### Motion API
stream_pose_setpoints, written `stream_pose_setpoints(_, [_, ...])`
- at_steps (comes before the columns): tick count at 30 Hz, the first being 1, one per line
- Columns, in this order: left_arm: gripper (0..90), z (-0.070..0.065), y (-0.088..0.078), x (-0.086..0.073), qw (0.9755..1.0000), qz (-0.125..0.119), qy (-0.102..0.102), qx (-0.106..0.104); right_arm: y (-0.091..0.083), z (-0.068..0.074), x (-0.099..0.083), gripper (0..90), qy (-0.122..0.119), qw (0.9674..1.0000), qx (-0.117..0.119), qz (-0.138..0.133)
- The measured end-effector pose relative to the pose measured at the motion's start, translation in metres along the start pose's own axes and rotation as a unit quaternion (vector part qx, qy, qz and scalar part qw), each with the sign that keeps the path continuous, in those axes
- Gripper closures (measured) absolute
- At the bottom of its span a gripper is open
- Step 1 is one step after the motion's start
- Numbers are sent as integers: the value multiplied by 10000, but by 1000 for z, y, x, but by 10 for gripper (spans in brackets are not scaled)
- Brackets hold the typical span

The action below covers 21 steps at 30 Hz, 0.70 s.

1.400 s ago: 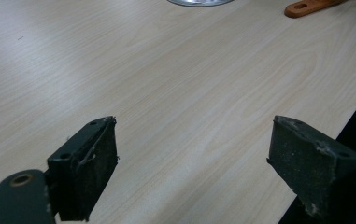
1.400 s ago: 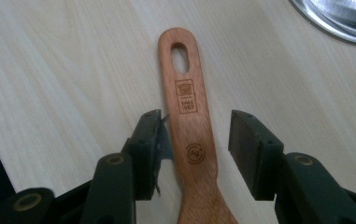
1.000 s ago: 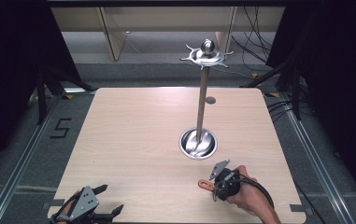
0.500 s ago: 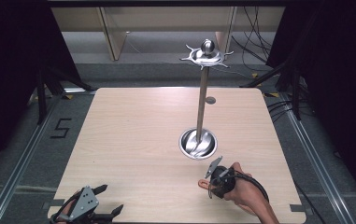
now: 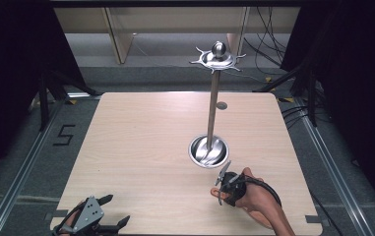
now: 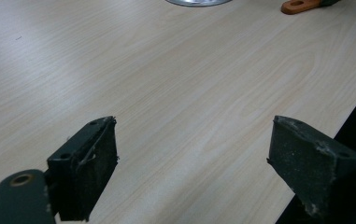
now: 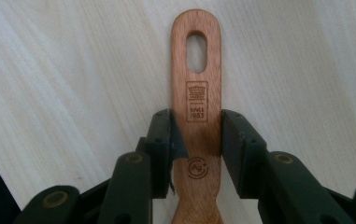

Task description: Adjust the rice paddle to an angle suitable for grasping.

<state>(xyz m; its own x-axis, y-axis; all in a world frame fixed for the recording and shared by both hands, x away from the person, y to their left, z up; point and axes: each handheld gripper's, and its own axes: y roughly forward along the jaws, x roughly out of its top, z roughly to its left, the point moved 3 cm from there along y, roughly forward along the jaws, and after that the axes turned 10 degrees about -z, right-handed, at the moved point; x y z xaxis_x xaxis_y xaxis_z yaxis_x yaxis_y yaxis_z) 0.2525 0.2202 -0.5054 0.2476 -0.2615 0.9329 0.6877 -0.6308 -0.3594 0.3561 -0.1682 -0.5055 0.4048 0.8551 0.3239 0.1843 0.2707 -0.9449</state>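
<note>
The right gripper (image 7: pixel 196 135) has just been closing its two black jaws, and they now pinch the flat reddish-brown wooden utensil handle (image 7: pixel 197 93) from both edges, just below the stamped logo and well short of the oval hanging hole at its tip. That narrow edge-on grip is the worry, I'd say: the smooth wood could pivot or slide between the pads once it leaves the table, and the hidden heavier end would pull it downward. The handle lies on the pale wood-grain table (image 5: pixel 145 147) at the lower right of the high view, its orange tip poking out left of the right gripper (image 5: pixel 220 184), just below the shiny round base of the tall steel hanging stand (image 5: pixel 212 103). If the stand's small arms at the top of the frame are the target, a swinging handle could knock the pole and rock it. The person's right hand (image 5: pixel 254 196) comes in from the bottom right, wrist angled up-left, gripper low over the table. The left gripper (image 5: pixel 107 212) rests at the bottom left, its jaws spread wide over bare wood with nothing between them.
</note>
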Motion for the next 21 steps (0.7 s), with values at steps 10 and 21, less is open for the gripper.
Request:
stream_pose_setpoints(10, [149,0,-1,0,10000,22,31,8,0,0,3,661,76,9998,-79,179])
stream_pose_setpoints(21, [149,1,-2,1,9999,59,92,8,1,-1,5,663,42,9997,-18,253])
